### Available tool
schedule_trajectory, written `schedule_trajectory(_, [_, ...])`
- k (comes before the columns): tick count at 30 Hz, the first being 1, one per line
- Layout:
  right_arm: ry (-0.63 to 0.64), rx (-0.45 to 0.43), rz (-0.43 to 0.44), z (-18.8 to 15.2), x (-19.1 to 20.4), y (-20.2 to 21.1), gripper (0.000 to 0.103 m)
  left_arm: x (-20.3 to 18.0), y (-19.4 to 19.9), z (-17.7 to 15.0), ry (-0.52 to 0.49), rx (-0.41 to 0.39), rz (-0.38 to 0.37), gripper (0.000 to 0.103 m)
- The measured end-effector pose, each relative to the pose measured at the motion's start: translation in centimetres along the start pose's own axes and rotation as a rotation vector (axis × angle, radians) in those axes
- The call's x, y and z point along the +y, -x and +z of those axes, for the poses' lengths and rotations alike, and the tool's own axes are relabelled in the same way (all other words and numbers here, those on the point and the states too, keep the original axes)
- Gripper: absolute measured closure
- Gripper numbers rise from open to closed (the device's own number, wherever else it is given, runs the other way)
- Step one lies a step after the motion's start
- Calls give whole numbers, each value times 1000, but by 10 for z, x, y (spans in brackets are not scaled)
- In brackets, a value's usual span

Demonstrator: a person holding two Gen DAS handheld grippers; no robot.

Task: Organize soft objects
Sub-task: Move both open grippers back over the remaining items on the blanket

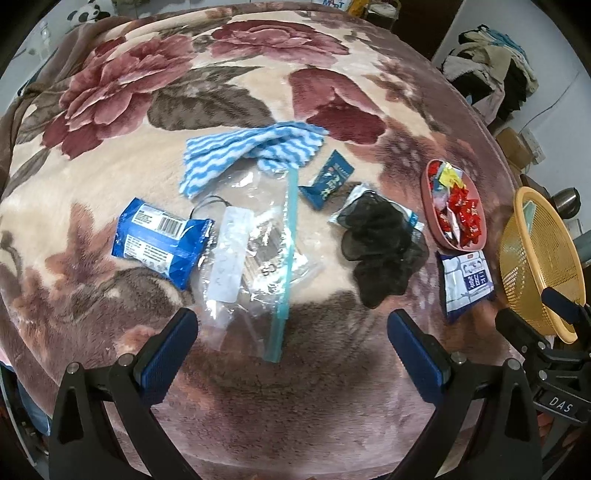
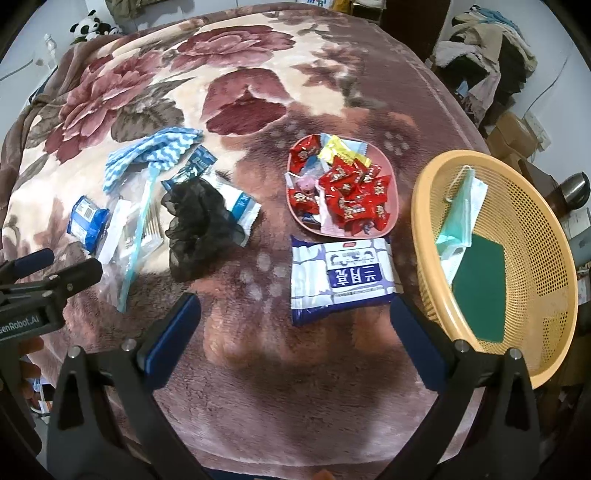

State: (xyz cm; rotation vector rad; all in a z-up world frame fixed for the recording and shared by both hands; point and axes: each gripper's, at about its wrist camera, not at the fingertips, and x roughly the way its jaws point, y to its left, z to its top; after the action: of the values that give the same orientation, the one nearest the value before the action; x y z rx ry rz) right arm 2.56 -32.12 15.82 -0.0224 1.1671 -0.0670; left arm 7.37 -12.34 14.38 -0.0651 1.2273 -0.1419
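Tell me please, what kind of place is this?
Probably a bedroom in a home. A plush floral blanket covers the work surface, a panda soft toy sits at its far edge, and clothes are heaped at the right.

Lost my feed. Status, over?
Both tools, left and right, open, empty. Black mesh scrunchie loose on blanket; basket holds mask. Nothing blocking.

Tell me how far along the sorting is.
Early. Done: face mask and green pad lie in the yellow basket. In hand: nothing; left gripper and right gripper are open. Left on the blanket: striped cloth and black mesh scrunchie.
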Motion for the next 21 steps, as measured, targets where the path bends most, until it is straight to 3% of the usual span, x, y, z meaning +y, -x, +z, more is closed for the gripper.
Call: schedule_trajectory(21, [69, 39, 23, 11, 45, -23, 0, 53, -16, 0, 83, 31, 15, 0])
